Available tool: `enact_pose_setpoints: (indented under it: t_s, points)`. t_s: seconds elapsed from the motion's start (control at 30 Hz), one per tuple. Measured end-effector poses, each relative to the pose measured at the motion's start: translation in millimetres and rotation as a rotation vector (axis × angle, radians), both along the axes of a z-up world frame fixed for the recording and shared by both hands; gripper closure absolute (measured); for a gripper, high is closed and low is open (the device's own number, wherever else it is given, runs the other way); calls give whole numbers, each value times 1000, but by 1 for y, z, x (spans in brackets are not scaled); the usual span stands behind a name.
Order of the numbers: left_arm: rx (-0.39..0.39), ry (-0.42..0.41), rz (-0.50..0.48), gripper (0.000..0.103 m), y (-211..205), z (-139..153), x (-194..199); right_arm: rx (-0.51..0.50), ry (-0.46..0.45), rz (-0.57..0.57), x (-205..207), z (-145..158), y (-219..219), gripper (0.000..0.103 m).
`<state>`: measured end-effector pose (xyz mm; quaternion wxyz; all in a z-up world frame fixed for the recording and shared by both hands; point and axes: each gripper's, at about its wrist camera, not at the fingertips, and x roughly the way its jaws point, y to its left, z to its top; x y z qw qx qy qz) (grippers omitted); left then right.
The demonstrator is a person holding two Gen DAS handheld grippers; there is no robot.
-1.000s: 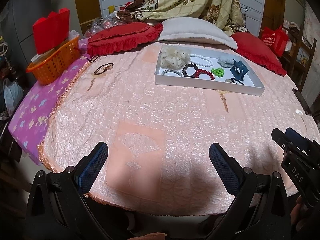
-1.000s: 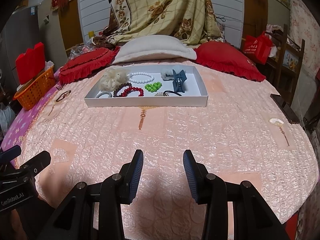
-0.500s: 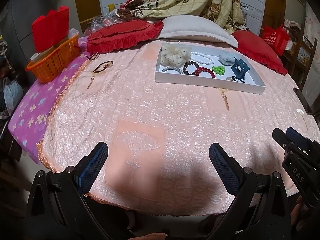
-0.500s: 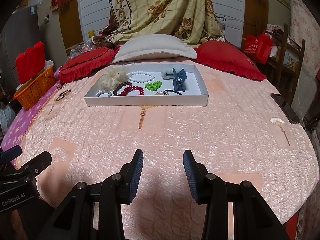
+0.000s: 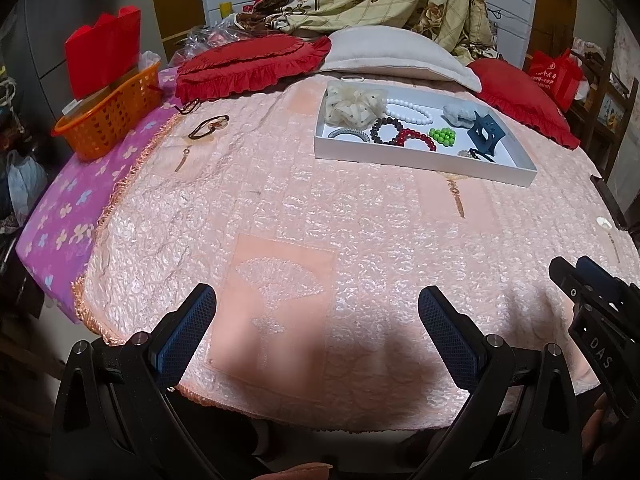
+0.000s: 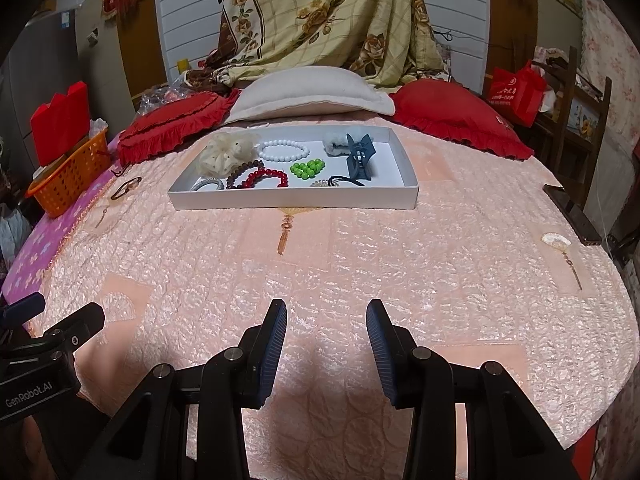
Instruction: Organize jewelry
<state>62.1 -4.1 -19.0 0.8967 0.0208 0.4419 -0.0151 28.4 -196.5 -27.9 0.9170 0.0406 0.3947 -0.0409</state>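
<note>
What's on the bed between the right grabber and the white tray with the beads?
Only pink quilt, nothing lying on it, between the right gripper and the white tray. The right wrist view shows this.

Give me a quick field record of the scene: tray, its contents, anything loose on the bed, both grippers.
tray: white tray on the pink bedspread, near the pillows
contents: cream scrunchie, white bead bracelet, red bead bracelet, green beads, blue hair claw
loose: dark loop left of the tray
left gripper: open, empty, over the bed's near edge
right gripper: open, empty
</note>
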Motion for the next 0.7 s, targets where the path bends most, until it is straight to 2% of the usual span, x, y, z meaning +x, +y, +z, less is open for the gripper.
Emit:
enact_pose_setpoints:
  t_s: [0.7]
  points:
    - [3,36,7,2,2,-9,7,-11,-6,8,1,0,1,63]
